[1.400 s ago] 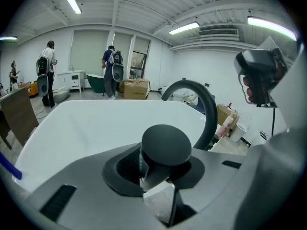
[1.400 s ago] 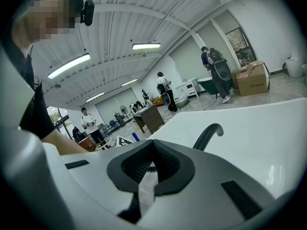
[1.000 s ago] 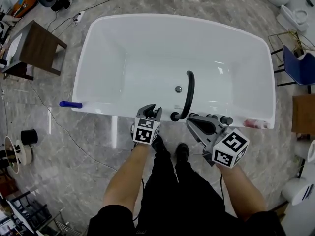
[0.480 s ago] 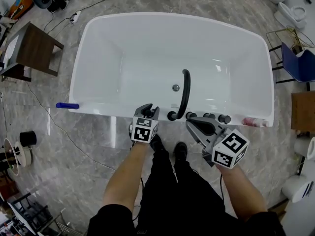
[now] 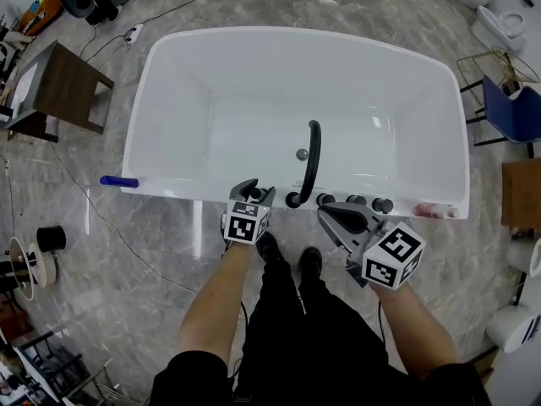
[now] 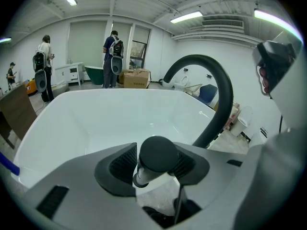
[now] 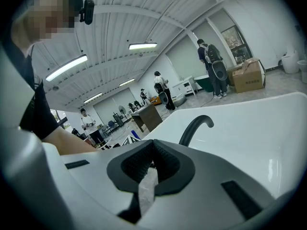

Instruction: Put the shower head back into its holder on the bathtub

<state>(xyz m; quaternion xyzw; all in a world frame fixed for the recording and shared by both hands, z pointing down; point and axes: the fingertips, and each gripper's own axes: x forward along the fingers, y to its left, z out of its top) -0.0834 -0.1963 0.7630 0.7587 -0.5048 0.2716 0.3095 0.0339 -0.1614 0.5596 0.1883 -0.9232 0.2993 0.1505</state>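
Marble floor (image 5: 127, 252), white bathtub (image 5: 254, 83), black shower head (image 6: 157, 153) at its rim

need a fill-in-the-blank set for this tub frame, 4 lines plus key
1. The shower head stands between the jaws of the tool in the person's ___ hand.
2. The right tool's jaws are ___.
3. The black spout curves over the ___ bathtub.
4. The stick at the rim, at the head view's left, is ___.
Missing: left; shut; white; blue.
Note: the left tool's jaws have just been opening, with the shower head between them.
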